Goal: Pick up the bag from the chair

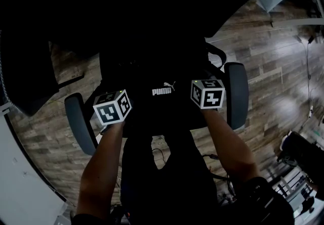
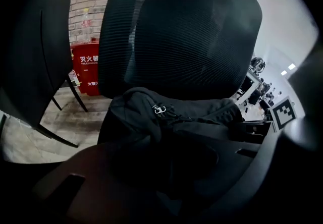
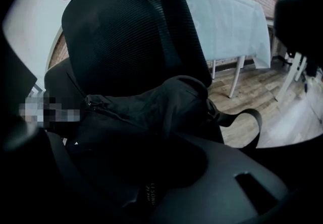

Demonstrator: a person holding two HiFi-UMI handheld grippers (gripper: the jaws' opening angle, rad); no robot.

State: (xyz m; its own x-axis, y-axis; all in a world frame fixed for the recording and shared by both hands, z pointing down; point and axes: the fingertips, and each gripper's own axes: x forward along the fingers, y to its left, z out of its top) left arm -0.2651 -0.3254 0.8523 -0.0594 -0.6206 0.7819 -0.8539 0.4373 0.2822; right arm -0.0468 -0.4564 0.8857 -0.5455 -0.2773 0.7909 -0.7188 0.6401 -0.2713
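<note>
Now the left gripper (image 2: 166, 167) and right gripper (image 3: 151, 167) both pinch folds of the bag (image 2: 146, 112) slumped on the chair (image 2: 192, 31) seat against its backrest, and with so little fabric caught, I'd say it could slip on lifting.

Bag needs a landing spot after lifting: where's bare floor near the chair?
Bare floor right of the right armrest, up to the cable; a narrower strip left of the left armrest. The bag crowds between them; clutter fills lower right.
</note>
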